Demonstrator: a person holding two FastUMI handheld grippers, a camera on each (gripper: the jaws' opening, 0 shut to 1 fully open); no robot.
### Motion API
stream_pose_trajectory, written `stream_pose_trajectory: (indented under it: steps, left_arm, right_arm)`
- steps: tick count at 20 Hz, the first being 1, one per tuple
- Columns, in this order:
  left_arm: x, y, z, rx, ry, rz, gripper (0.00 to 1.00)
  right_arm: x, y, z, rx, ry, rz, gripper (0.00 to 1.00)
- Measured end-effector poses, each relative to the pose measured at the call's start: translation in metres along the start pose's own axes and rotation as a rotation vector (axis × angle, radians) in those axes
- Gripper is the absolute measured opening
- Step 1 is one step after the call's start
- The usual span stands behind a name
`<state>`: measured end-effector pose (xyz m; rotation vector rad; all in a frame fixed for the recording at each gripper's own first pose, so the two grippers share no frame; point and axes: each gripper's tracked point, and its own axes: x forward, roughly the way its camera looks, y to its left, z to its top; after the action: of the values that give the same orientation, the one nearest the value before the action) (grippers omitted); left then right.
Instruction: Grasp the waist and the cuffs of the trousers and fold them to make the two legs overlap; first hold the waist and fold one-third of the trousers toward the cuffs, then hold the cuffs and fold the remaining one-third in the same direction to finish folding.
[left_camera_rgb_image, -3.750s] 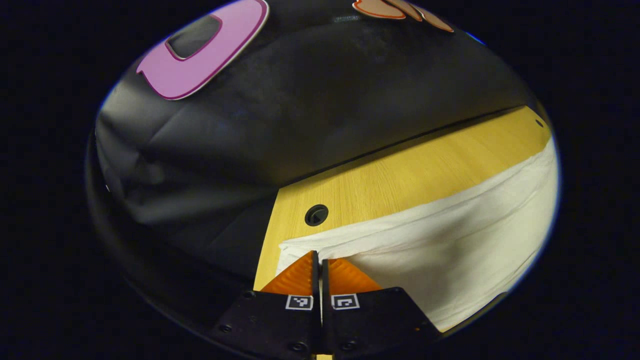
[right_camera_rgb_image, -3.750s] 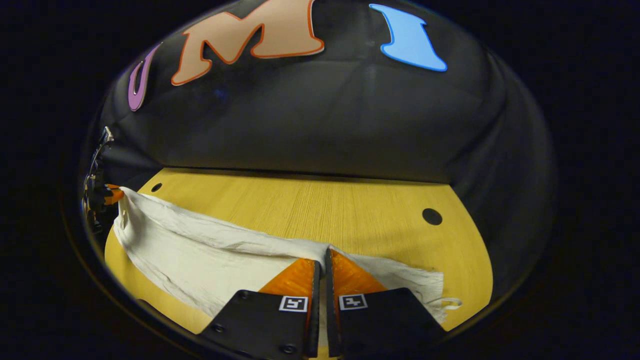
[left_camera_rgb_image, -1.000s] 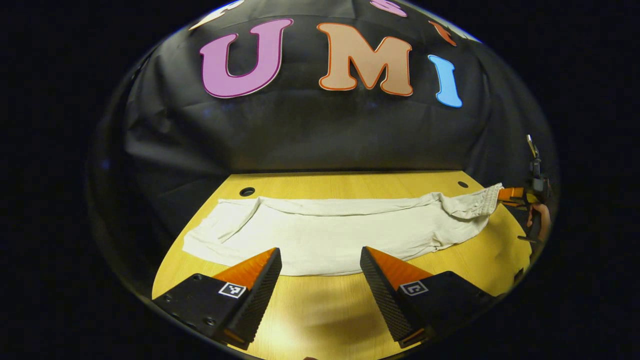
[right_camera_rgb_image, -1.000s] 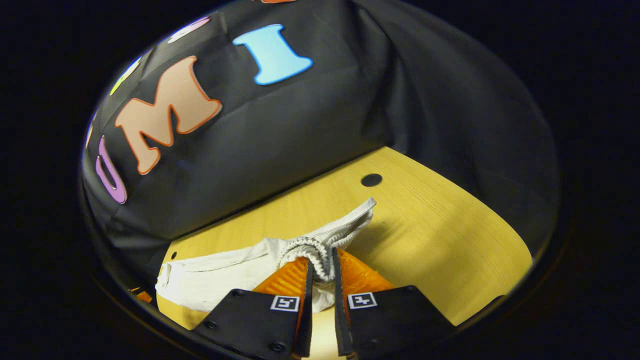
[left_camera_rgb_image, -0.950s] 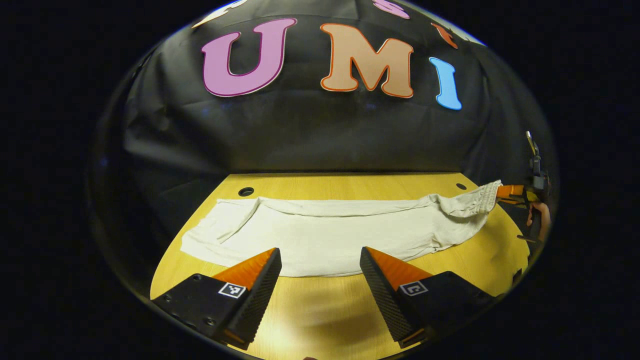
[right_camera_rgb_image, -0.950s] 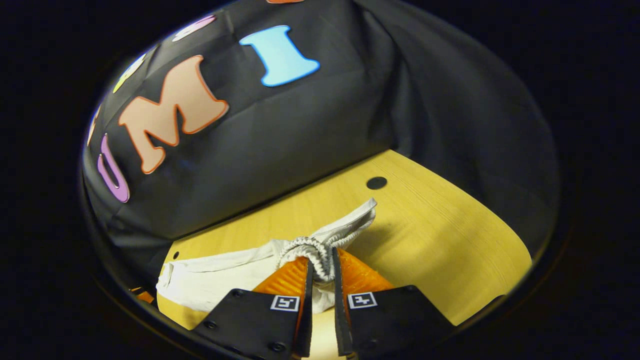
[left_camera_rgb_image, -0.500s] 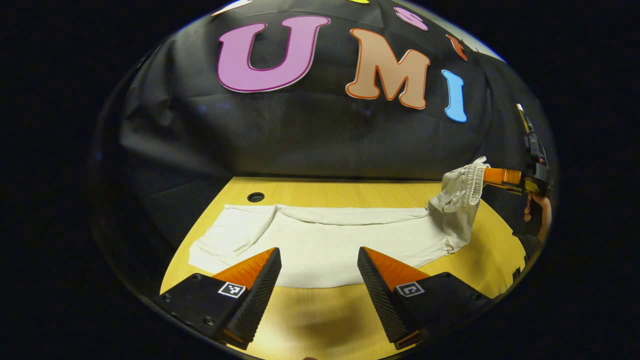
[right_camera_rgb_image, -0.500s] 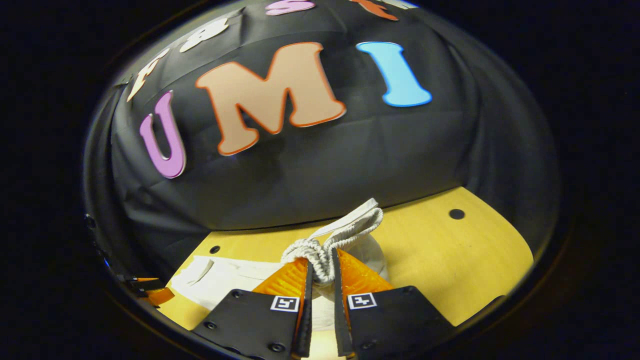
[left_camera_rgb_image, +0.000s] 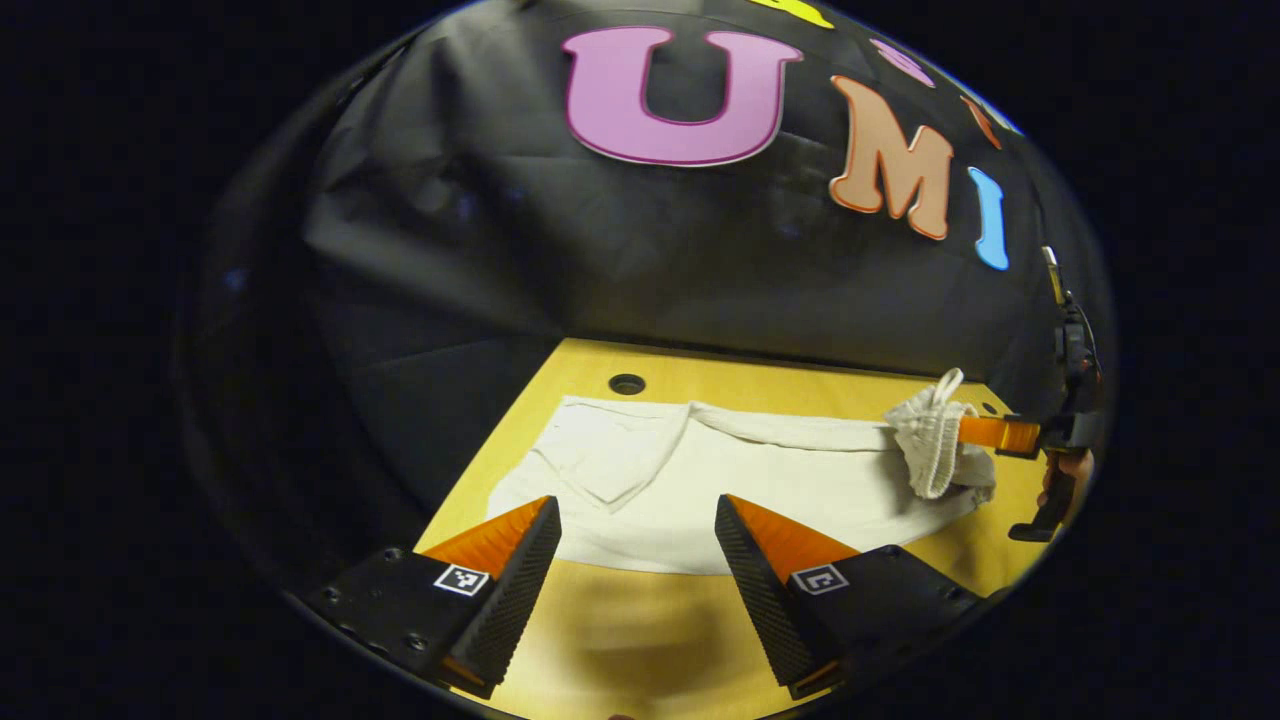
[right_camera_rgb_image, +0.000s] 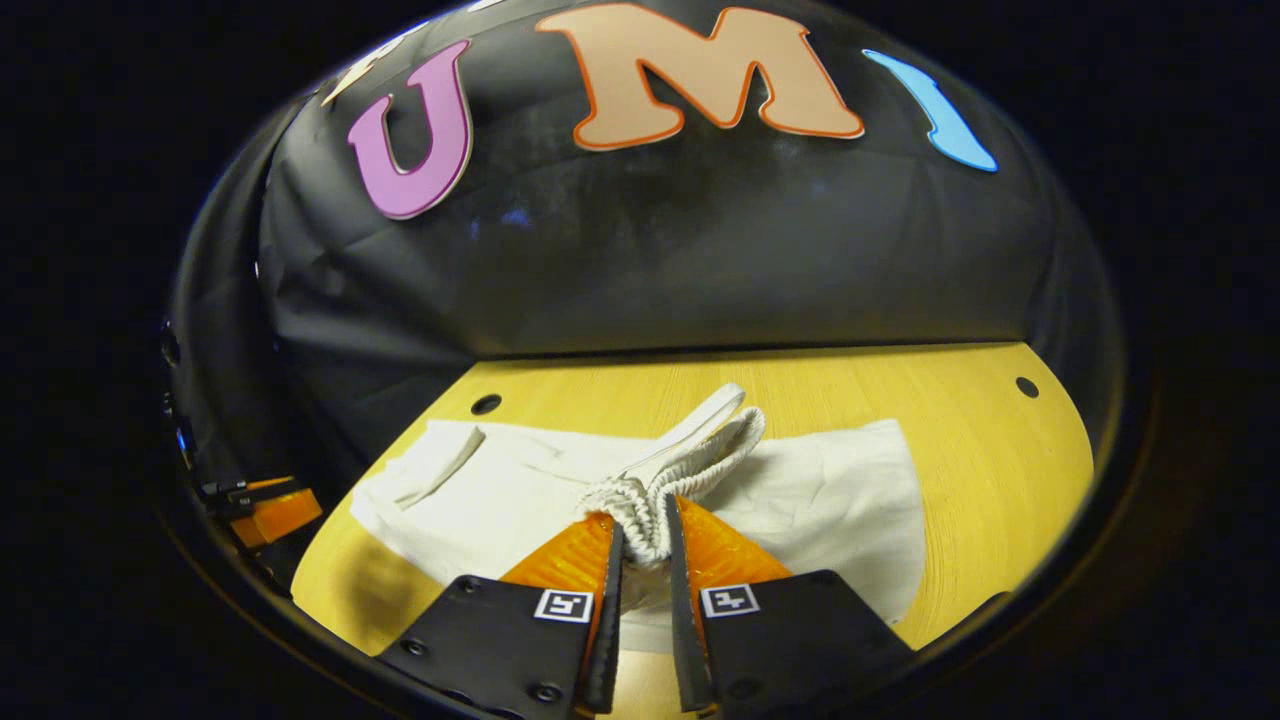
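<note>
- Since half a second ago, the right hand-held gripper (right_camera_rgb_image: 642, 545) has carried the waist (right_camera_rgb_image: 668, 470) inward over the trousers (left_camera_rgb_image: 700, 470).
- It stays clamped on the elastic; the left hand-held gripper (left_camera_rgb_image: 638, 545) hovers wide open, empty.
- Trousers lie on the worktop (right_camera_rgb_image: 990, 470); first third-fold underway; next, lay the waist flat and release.

1. Trousers (left_camera_rgb_image: 760, 480): plain off-white cloth, no print; gathered, ribbed waistband (right_camera_rgb_image: 650, 500) in the same off-white.
2. Table (left_camera_rgb_image: 640, 640): yellow wood with fine straight grain; round dark holes (left_camera_rgb_image: 627, 384) near the far edge.
3. Booth wall (right_camera_rgb_image: 700, 260): black cloth.
</note>
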<state>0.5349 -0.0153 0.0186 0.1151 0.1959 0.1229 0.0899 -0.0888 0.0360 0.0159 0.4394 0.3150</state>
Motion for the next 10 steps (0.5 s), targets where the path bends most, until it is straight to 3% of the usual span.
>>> stream_pose_trajectory:
  steps: [1,2,3,6,8,10]
  left_arm:
    - [0.005,0.000,-0.003,0.003,0.011,0.035,0.93]
    - [0.009,-0.004,-0.005,0.004,0.031,0.057,0.93]
    - [0.012,-0.008,-0.006,-0.001,0.047,0.068,0.95]
    - [0.015,-0.008,-0.001,-0.022,0.083,0.079,0.95]
    - [0.016,-0.009,0.000,-0.025,0.114,0.081,0.94]
    - [0.017,-0.011,0.006,-0.024,0.120,0.068,0.95]
  right_arm:
    - [0.001,0.003,-0.003,0.004,0.013,0.011,0.20]
    - [-0.001,0.002,-0.003,0.015,0.020,0.028,0.41]
    - [-0.007,-0.001,-0.001,0.030,0.025,0.037,0.38]
    - [-0.020,-0.016,0.007,0.025,0.015,0.011,0.90]
    - [-0.039,-0.014,0.019,0.034,-0.018,-0.003,0.97]
    - [-0.054,-0.023,0.028,0.028,-0.040,-0.024,0.97]
